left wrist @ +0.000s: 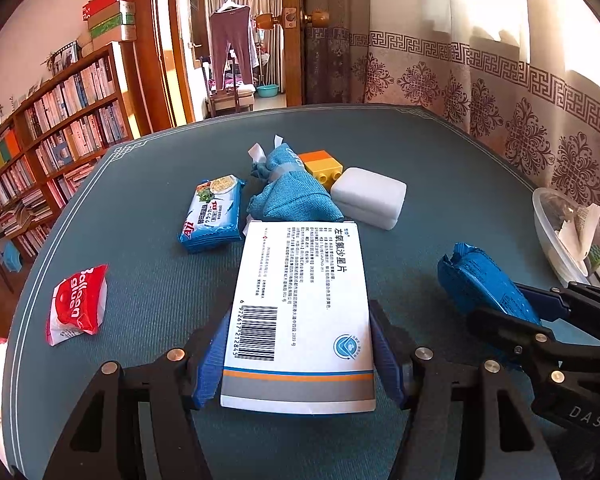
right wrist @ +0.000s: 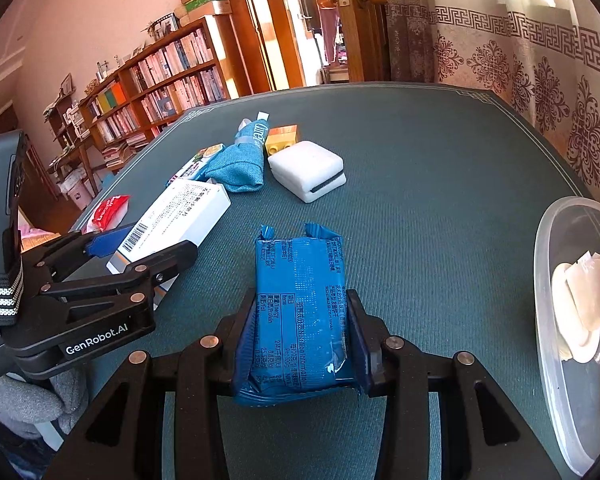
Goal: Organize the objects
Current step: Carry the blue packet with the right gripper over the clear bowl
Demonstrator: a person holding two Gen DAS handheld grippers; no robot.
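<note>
While both tools are loaded, sorting is under way:
Left gripper (left wrist: 300,360): clamped on white medicine box (left wrist: 300,304).
Right gripper (right wrist: 302,340): closed on blue snack pack (right wrist: 300,308), near clear tub (right wrist: 556,320).
Left on table (left wrist: 440,152): wafer packet (left wrist: 214,212), pouch (left wrist: 288,192), red sachet (left wrist: 78,304), brick (left wrist: 322,166), white case (left wrist: 370,196).
Progress: early.

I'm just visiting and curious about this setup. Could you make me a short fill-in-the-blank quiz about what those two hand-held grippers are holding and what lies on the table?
1. The left hand-held gripper grips a white ____ with a barcode.
2. The right hand-held gripper is shut on a snack packet coloured ____.
3. The orange toy brick sits just behind the ____ foam block.
4. Near the table's left edge lies a small ____ packet reading "Balloon".

Missing words: box; blue; white; red
</note>
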